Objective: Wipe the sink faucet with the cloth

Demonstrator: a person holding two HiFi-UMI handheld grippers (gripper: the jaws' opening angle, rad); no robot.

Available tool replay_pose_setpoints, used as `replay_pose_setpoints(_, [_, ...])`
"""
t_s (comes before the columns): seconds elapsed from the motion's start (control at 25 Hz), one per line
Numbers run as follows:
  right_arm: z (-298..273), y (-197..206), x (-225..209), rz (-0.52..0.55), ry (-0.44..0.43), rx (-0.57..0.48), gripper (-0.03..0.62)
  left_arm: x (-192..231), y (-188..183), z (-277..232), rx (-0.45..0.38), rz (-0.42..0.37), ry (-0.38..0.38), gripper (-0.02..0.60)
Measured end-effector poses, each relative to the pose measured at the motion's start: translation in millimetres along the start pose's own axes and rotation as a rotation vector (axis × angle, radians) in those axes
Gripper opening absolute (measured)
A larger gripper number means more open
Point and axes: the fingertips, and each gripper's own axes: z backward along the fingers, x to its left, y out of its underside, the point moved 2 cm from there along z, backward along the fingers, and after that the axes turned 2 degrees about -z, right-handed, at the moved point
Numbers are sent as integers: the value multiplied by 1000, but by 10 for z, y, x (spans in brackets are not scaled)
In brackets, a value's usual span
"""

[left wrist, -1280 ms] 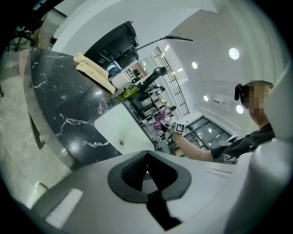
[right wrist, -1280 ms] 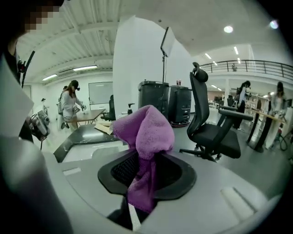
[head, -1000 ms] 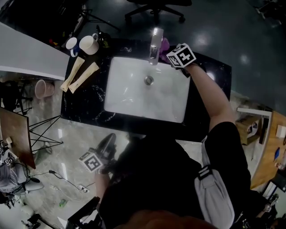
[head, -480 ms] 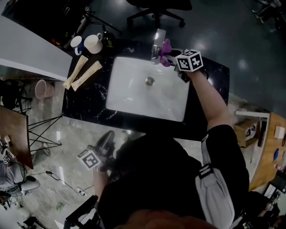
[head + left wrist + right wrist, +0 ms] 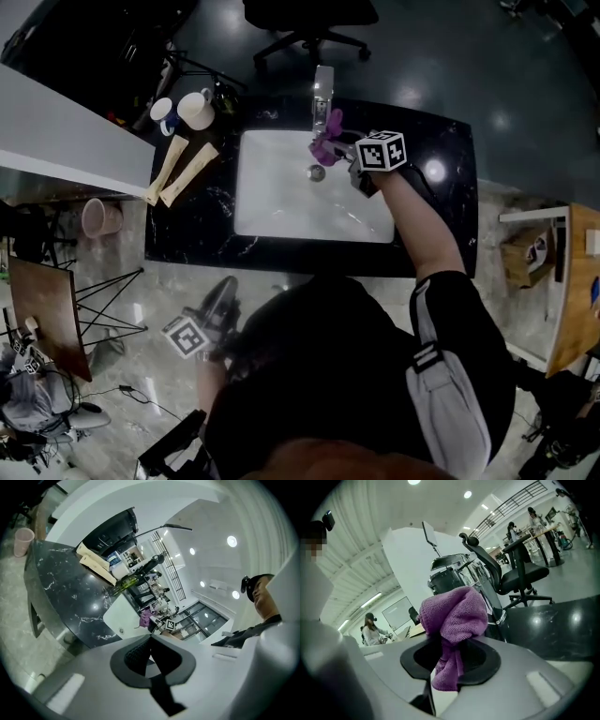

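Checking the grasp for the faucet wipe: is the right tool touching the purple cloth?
Touching. The right gripper view shows the purple cloth pinched between the jaws of the right tool, bunched above them with a fold hanging below.

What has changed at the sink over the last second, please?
The right hand-held gripper, shut on the purple cloth, carried it from the faucet's right side to its front, over the basin. The left hand-held gripper stayed shut and empty; the mugs stayed put.
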Motion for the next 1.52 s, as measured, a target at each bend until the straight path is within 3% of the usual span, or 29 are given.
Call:
replay_pose_setpoints(0.2, [193, 157, 331, -93, -37, -104, 117, 58, -31, 52, 41, -13, 39, 0])
replay_pose_setpoints(0.4, [503, 165, 944, -120, -90, -216, 117, 69, -26, 45, 97, -35, 110, 0])
replay_pose_setpoints(0.64, [1027, 488, 1573, -201, -43, -269, 118, 17, 86, 51, 191, -68, 210, 0])
replay_pose_setpoints(0.84, [1634, 1247, 1694, -253, 204, -269, 118, -28, 297, 96, 298, -72, 286, 0])
replay_pose_setpoints(1.12, [2766, 2229, 1521, -247, 728, -142, 120, -56, 869, 27, 499, -80, 379, 0])
replay_pose_setpoints(1.28, [3343, 2305, 1308, -181, 946, -33, 120, -251, 1009, 77, 525, -89, 437, 0])
replay_pose_setpoints(1.52, [3644, 2028, 547, -107, 1095, 140, 121, -347, 988, 261, 444, -111, 390, 0])
